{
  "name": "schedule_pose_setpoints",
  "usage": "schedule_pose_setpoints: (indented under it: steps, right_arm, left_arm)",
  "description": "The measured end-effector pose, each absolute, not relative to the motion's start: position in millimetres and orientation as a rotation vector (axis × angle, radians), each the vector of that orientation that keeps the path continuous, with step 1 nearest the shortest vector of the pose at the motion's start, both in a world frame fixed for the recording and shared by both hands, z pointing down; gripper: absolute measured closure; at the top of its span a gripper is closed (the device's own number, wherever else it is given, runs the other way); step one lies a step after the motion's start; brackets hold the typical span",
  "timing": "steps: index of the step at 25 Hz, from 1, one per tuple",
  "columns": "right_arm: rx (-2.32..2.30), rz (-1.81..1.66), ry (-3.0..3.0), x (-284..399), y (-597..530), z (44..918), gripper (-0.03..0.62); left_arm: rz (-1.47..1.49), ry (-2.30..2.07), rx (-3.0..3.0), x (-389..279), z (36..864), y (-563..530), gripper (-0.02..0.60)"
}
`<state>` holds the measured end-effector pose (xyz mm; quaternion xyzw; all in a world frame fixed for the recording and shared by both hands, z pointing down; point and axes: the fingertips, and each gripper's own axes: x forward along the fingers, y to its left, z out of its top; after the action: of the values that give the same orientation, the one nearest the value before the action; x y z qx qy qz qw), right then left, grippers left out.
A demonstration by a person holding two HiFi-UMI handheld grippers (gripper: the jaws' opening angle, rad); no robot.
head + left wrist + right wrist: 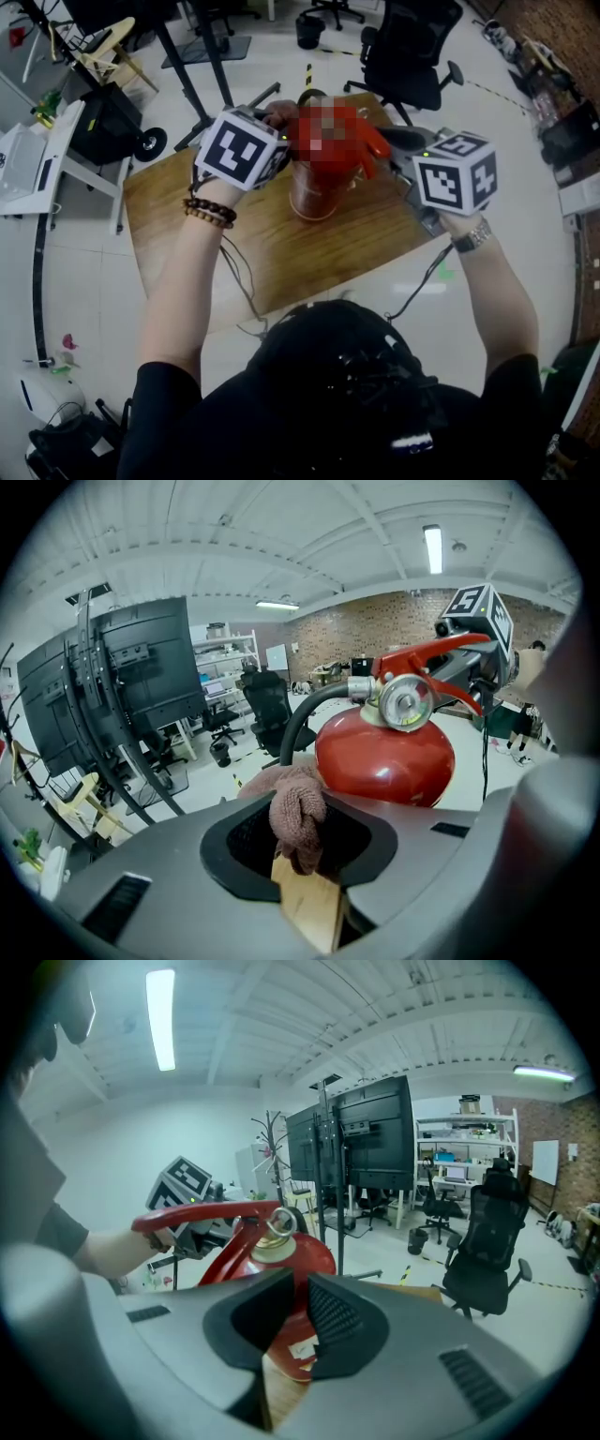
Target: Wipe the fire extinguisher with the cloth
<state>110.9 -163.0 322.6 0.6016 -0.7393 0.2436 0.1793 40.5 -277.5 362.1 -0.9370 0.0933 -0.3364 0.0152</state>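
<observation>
A red fire extinguisher [314, 192] stands upright on the wooden table [281, 253]; its top is mosaic-blurred in the head view. My left gripper [279, 141] is at its upper left side, and in the left gripper view this gripper [302, 836] is shut on a bunched brown cloth [298, 808]. The cloth lies close against the extinguisher [384, 757] below its gauge and black hose. My right gripper [398, 141] is at the extinguisher's right. Its jaws [298, 1321] stand a narrow gap apart with nothing between them, just before the red body [312, 1254].
A black office chair [412, 47] stands beyond the table. A black wheeled cart [112, 127] and a white desk [37, 169] are at the left. A large monitor stand [141, 686] rises behind. Cables hang from both grippers over the table's near edge.
</observation>
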Motion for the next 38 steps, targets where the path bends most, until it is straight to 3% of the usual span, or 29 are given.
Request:
schedule_pose_setpoints:
  steps: [13, 38]
  right_arm:
    - [1.718, 0.694, -2.084, 111, -161, 322, 0.539]
    - [1.757, 0.698, -2.091, 111, -162, 322, 0.539]
  left_arm:
    - [-1.089, 0.106, -3.092, 49, 420, -273, 0.494]
    - [-1.562, 0.074, -3.081, 30, 604, -275, 0.494]
